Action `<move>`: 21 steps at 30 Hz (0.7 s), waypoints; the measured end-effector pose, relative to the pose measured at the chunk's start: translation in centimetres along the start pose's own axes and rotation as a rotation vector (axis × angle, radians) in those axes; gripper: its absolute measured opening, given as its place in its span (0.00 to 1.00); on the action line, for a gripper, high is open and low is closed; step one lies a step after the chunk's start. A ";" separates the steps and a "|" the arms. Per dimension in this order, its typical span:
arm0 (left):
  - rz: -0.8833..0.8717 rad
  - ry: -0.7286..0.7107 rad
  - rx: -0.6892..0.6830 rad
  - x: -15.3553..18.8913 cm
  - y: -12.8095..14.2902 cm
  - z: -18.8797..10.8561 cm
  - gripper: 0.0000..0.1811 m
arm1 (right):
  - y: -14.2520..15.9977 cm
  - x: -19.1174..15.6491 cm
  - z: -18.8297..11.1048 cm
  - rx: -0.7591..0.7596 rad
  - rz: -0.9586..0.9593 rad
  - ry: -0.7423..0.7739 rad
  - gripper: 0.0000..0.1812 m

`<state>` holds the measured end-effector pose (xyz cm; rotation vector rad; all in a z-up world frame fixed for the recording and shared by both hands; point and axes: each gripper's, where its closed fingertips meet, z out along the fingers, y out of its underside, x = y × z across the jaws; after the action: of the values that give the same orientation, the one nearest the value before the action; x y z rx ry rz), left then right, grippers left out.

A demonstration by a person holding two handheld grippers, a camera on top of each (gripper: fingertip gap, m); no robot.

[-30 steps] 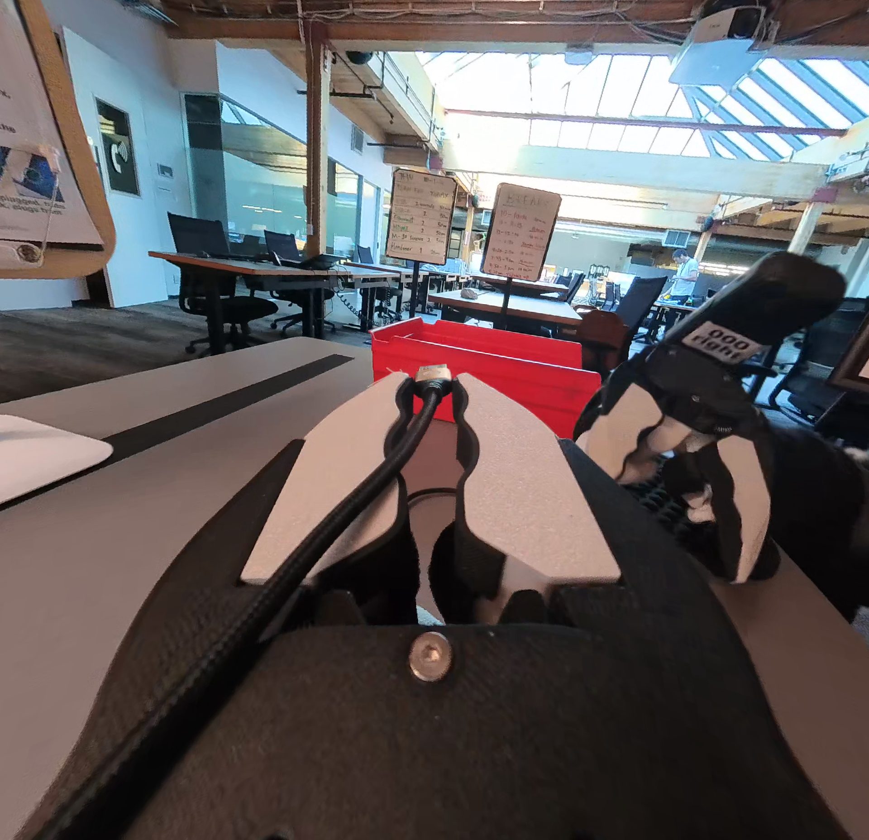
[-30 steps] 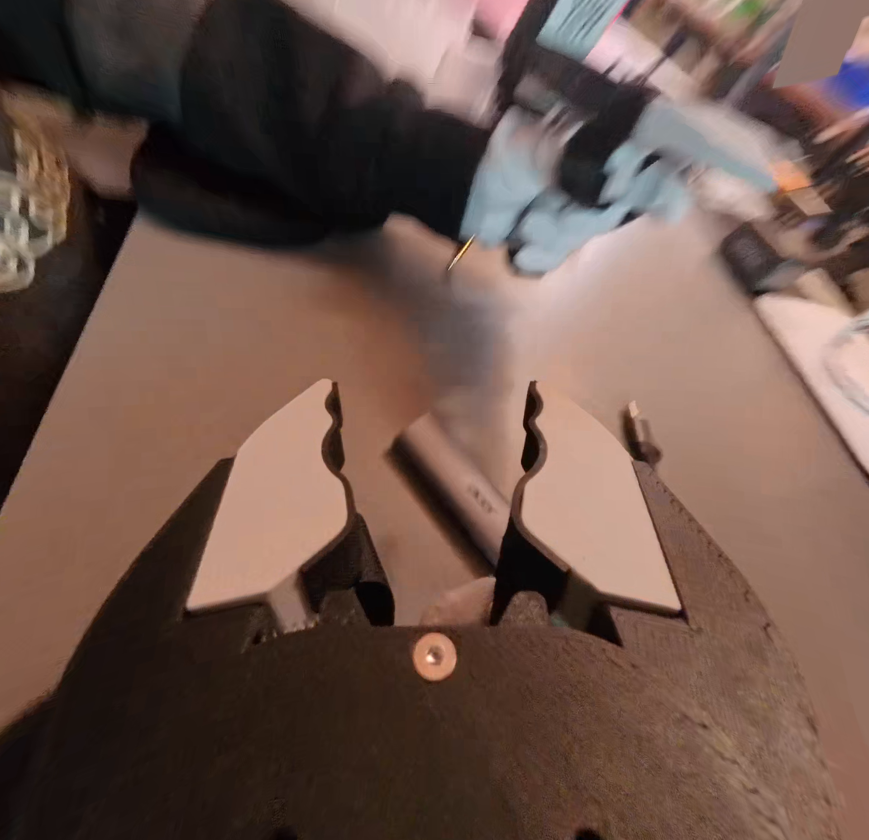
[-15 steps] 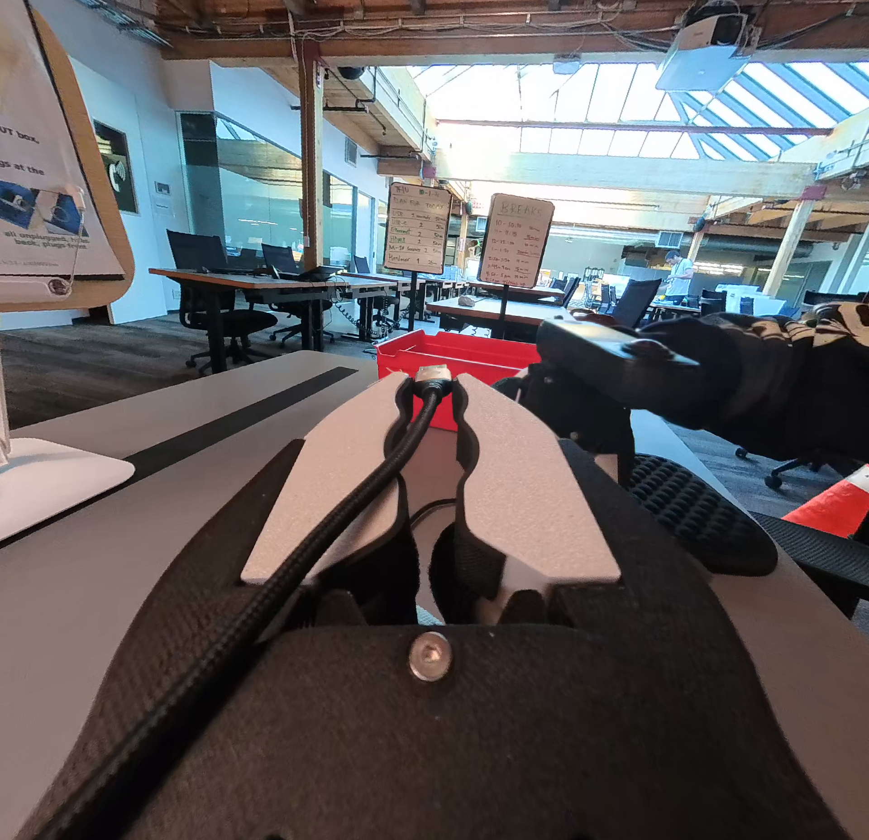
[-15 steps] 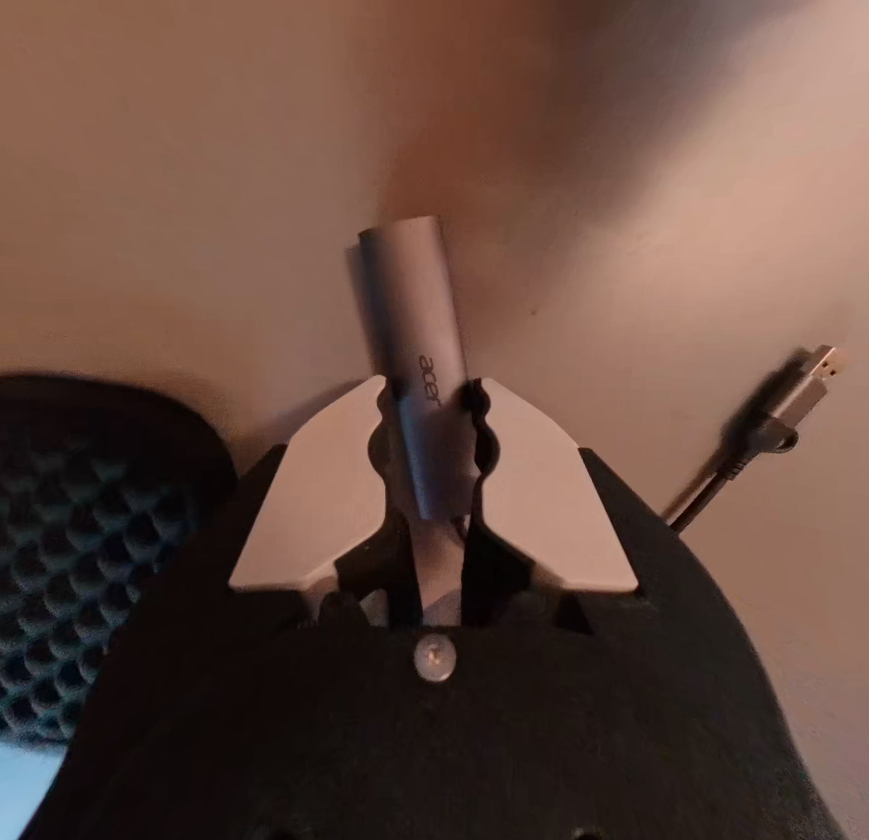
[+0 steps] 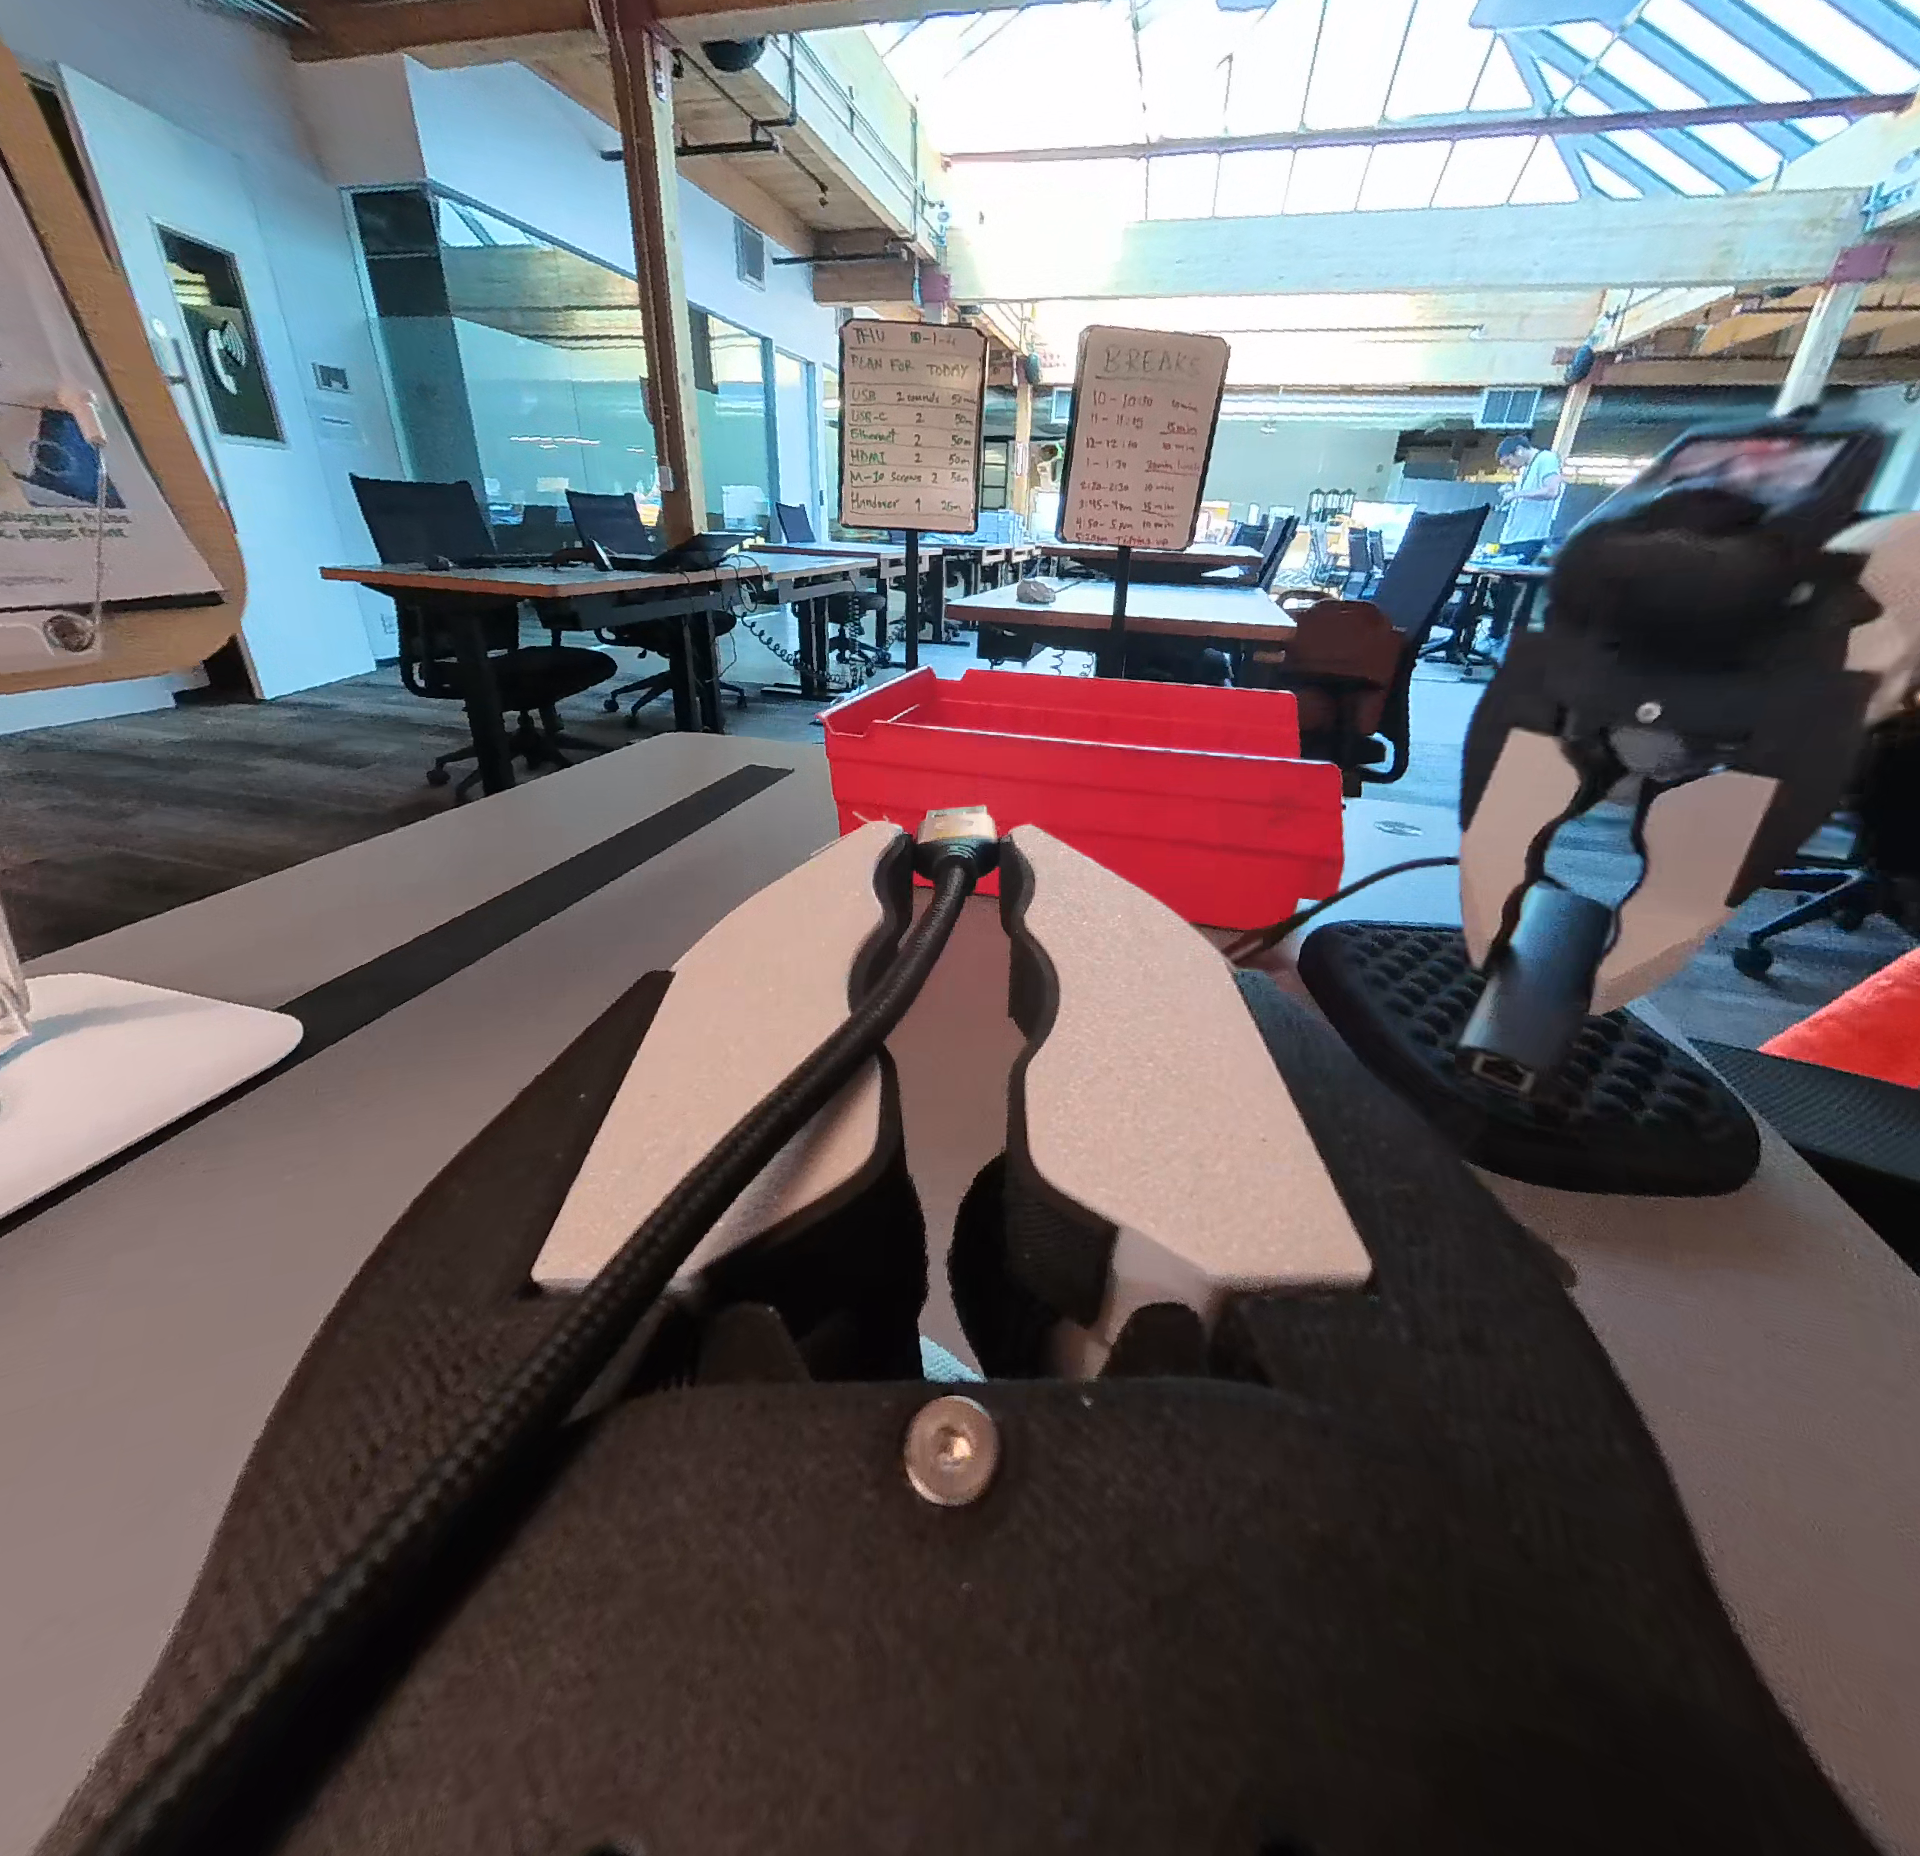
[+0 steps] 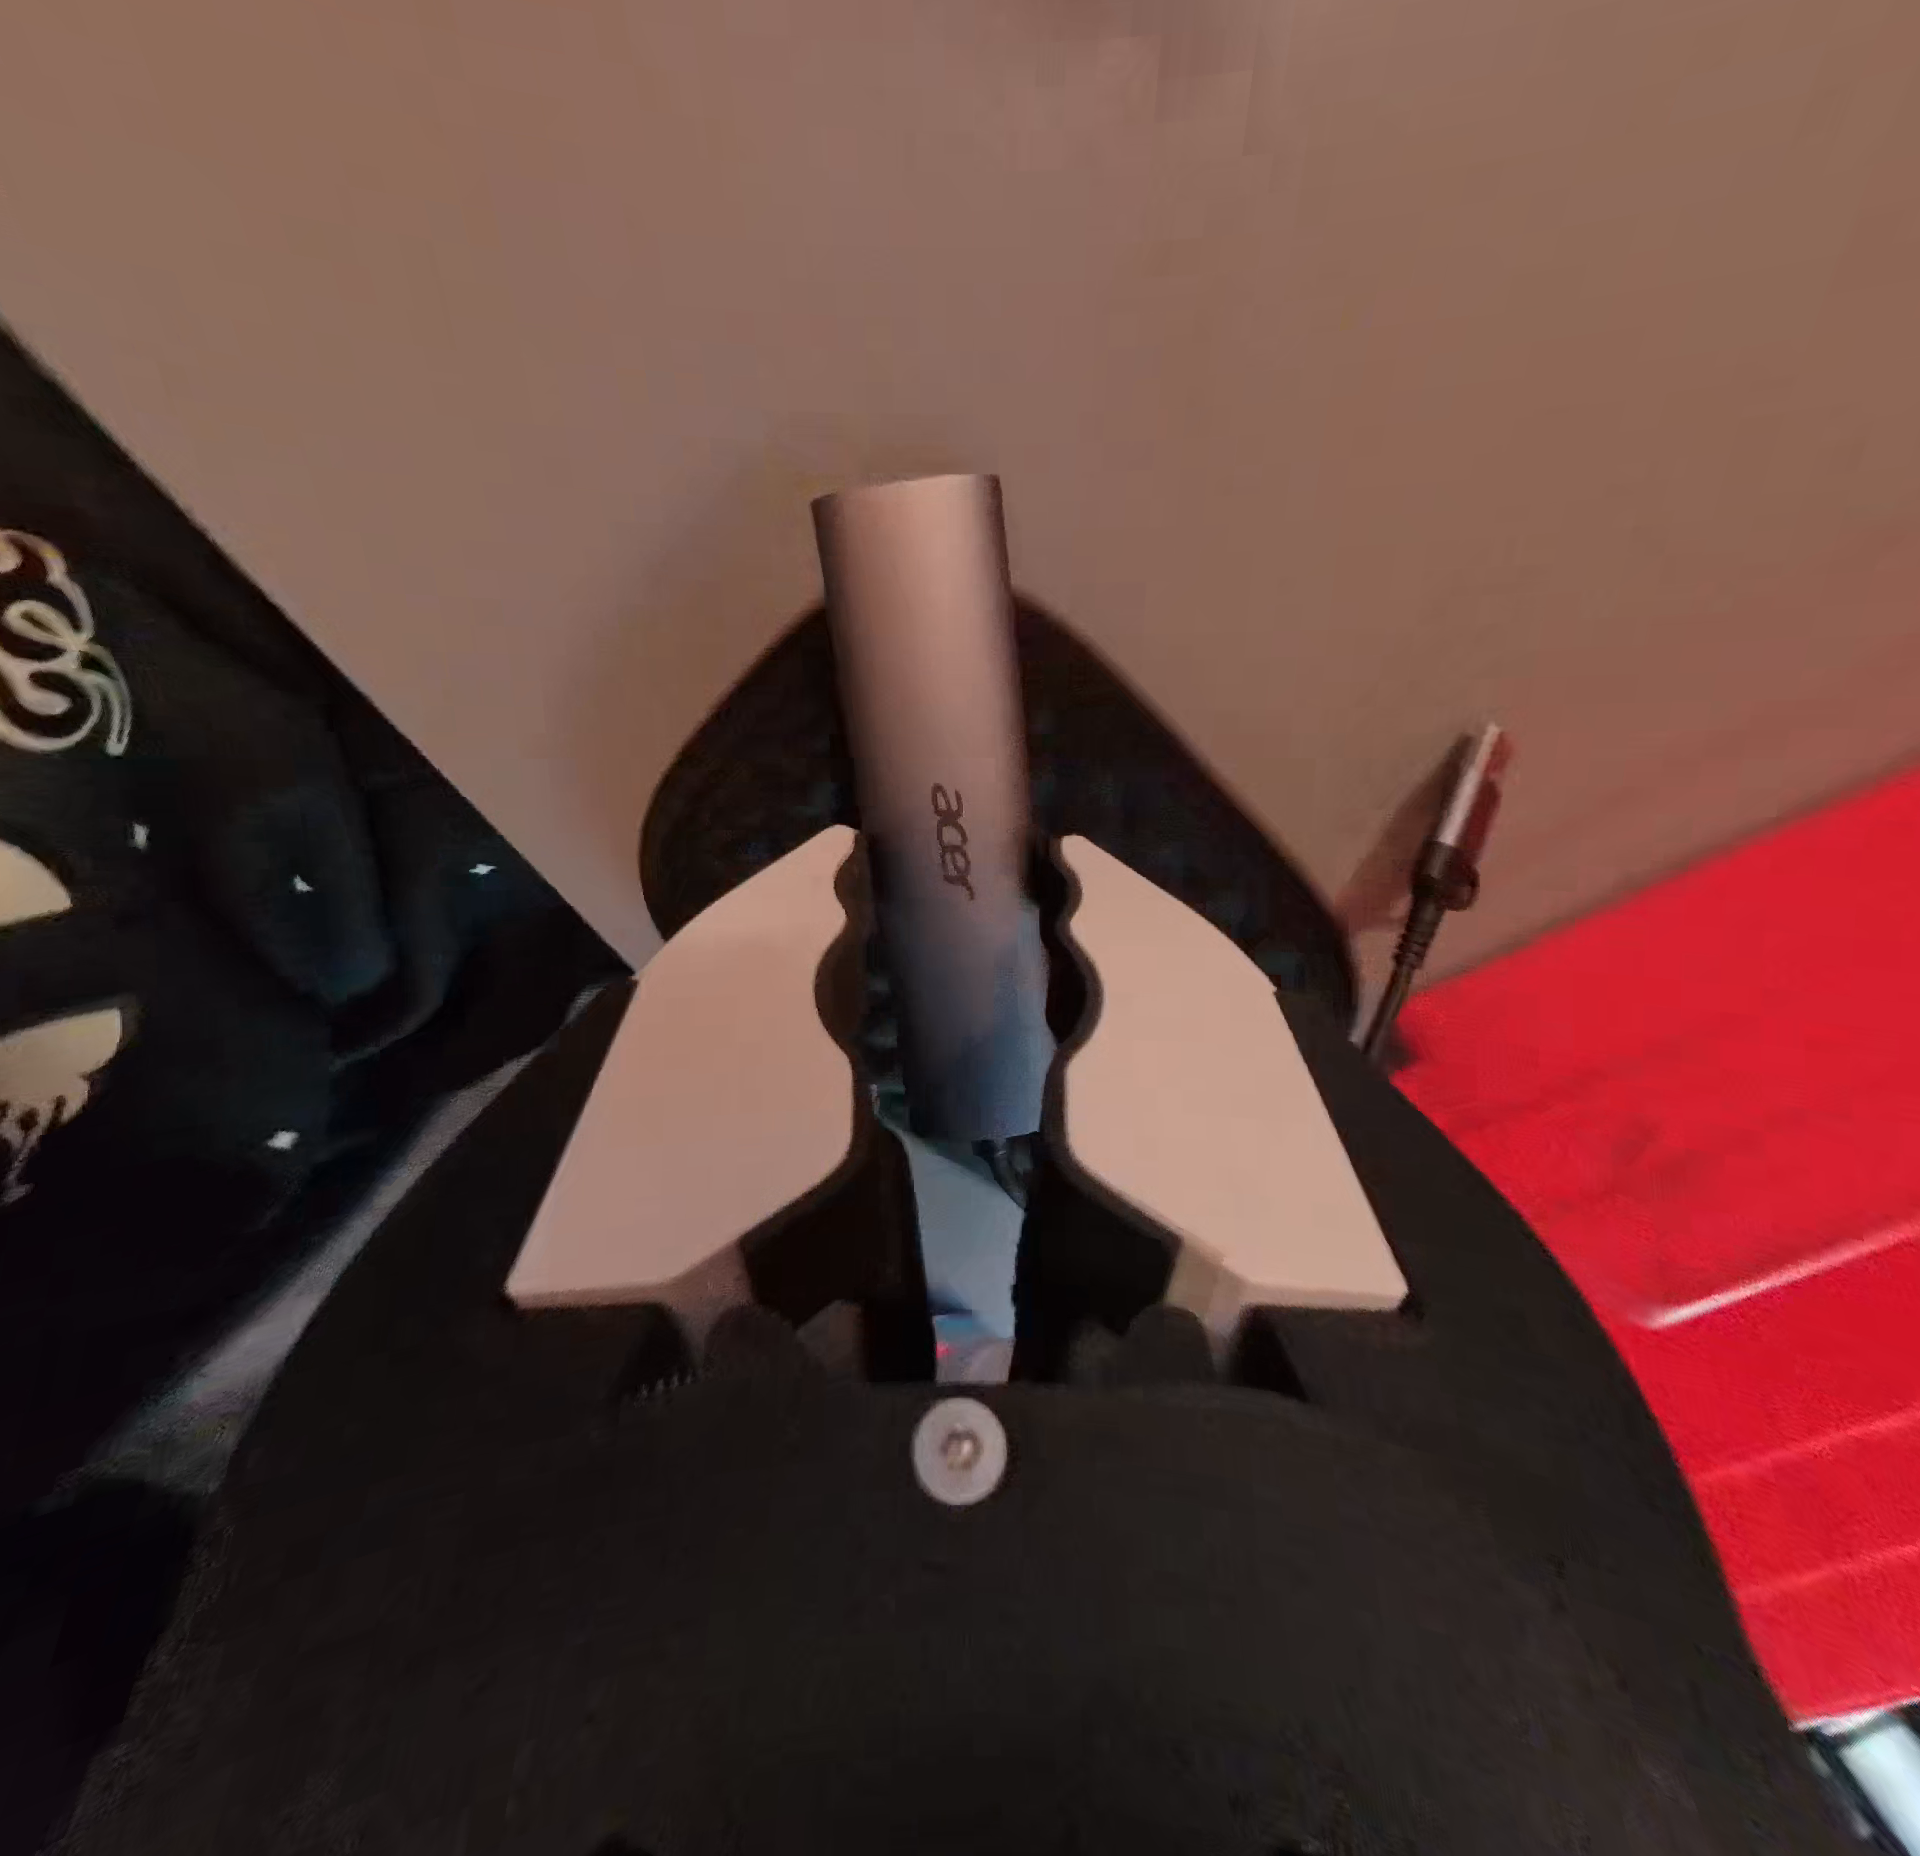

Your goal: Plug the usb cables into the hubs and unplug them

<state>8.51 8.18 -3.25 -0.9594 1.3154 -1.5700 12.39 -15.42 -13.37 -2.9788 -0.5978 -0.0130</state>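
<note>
My left gripper (image 5: pixel 952 852) is shut on a black braided USB cable (image 5: pixel 790 1100). Its metal plug (image 5: pixel 956 827) sticks out past the fingertips, level over the grey table (image 5: pixel 312 1235). My right gripper (image 6: pixel 951 861) is shut on a grey tube-shaped hub (image 6: pixel 920 684), which points forward out of the jaws. In the left wrist view the right gripper (image 5: pixel 1590 871) holds the hub (image 5: pixel 1532 975) tilted down over a black mesh pad (image 5: pixel 1538 1089), to the right of the plug and apart from it.
A red bin (image 5: pixel 1091 798) stands just beyond the left gripper and shows in the right wrist view (image 6: pixel 1714 1131). A second USB plug on a thin black cable (image 6: pixel 1460 819) lies beside the bin. A white stand base (image 5: pixel 114 1068) sits at the left. Tip to tip, the grippers are about 25 centimetres apart.
My right gripper has shut on the hub, lifted it off the table and turned it over the black mesh pad. My left gripper still holds the cable plug in about the same place.
</note>
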 end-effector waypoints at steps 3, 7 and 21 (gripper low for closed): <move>0.008 0.005 -0.001 0.2 -0.1 0.1 0.08 | 2.7 0.1 2.6 -0.001 0.211 -0.012 0.18; 0.013 0.005 -0.014 0.3 0.2 0.1 0.08 | 1.7 0.4 2.6 0.201 0.334 -0.015 0.20; 0.068 0.041 0.015 1.7 -0.5 0.4 0.08 | 2.4 -0.2 3.4 0.442 -0.018 -0.039 0.30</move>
<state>8.22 6.54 -2.61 -0.8677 1.3490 -1.5529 13.09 -17.30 -17.03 -2.5502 -0.5478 0.1549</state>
